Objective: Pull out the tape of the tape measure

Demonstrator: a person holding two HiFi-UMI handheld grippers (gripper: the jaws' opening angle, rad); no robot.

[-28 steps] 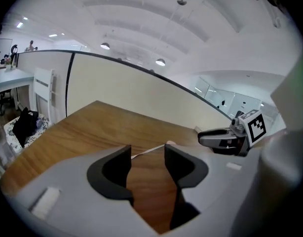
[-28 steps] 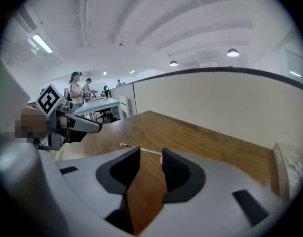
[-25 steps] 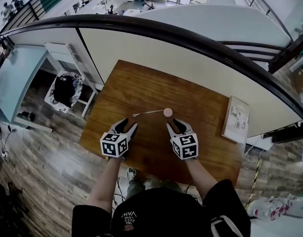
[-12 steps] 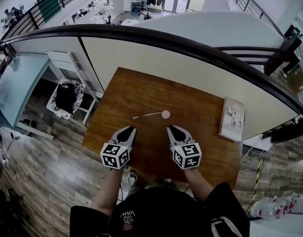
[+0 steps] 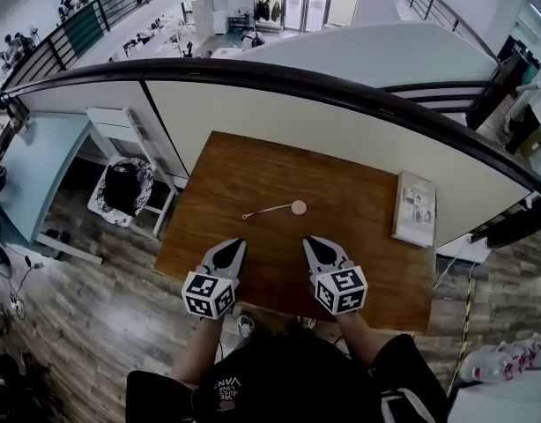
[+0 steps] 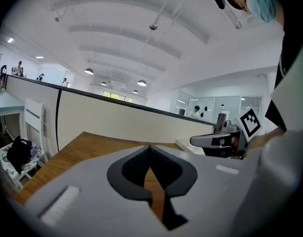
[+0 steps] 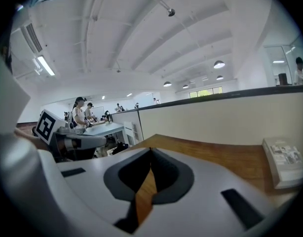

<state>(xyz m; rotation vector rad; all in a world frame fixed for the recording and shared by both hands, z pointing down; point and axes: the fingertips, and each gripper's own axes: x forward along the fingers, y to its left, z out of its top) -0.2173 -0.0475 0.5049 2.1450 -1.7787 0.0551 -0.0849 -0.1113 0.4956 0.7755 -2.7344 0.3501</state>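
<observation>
A small round pink tape measure [image 5: 299, 207] lies on the wooden table [image 5: 367, 192], with a short length of pale tape [image 5: 266, 210] drawn out to its left. My left gripper [image 5: 236, 244] hovers over the table's near edge, left of centre, jaws shut and empty. My right gripper [image 5: 311, 242] is beside it on the right, also shut with nothing held. Both tips stay a hand's width short of the tape measure. In the left gripper view its jaws [image 6: 149, 147] meet at the tips; the right gripper view shows its jaws [image 7: 151, 150] meeting too. Neither gripper view shows the tape measure.
A white booklet [image 5: 414, 208] lies at the table's right edge. A cream partition wall with a dark curved rail [image 5: 341, 82] runs behind the table. A chair with a dark bag [image 5: 122, 186] stands off the left side.
Both grippers drew back toward the near table edge and their jaws went from open to shut. The tape measure stayed where it was.
</observation>
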